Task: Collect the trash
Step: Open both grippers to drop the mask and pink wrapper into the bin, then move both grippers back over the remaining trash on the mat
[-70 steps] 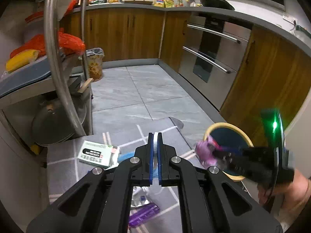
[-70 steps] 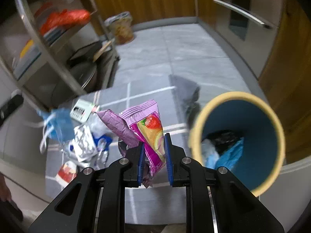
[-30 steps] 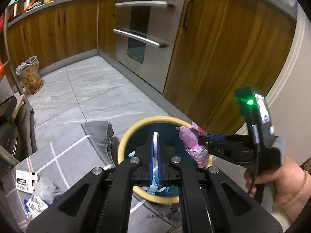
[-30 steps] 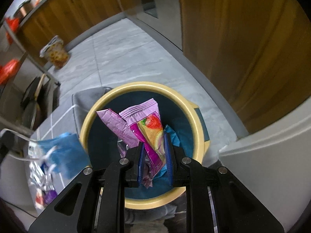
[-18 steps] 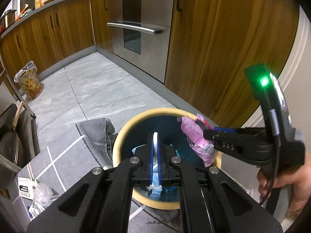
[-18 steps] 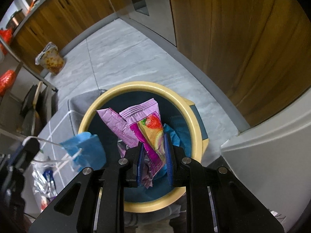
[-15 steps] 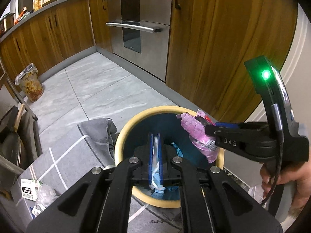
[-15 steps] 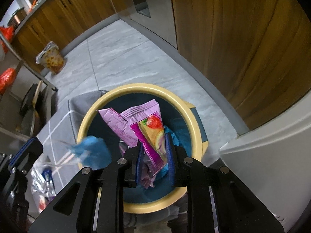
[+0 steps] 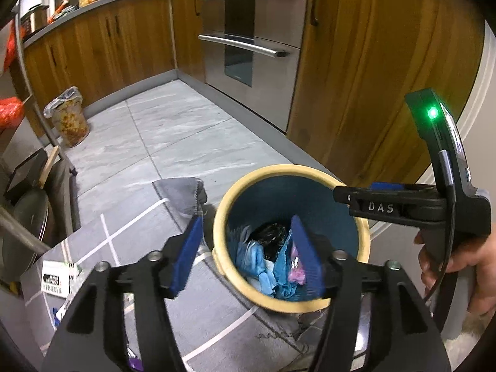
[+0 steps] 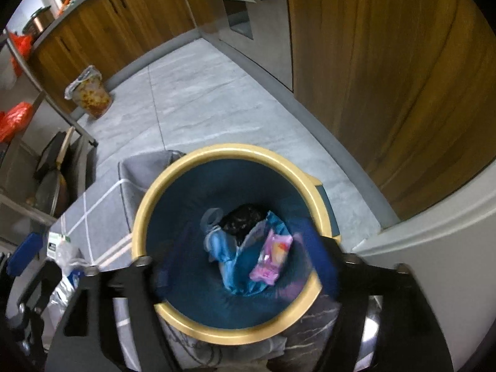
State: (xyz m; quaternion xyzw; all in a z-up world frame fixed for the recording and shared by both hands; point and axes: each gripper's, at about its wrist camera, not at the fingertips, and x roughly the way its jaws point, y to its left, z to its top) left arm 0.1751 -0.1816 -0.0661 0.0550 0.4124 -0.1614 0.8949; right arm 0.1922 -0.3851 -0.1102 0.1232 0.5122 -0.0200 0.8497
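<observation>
- Both tongs just opened wide: left gripper (image 9: 248,254) and right gripper (image 10: 245,266) hold nothing.
- Pink snack wrapper (image 10: 272,260) and blue scrap (image 9: 252,255) now lie inside the bin (image 10: 161,198).
- I go back for the litter on the mat (image 10: 66,266).

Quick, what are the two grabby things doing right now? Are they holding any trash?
Left gripper: open, holding nothing.
Right gripper: open, holding nothing; the pink wrapper lies inside the bin.
</observation>
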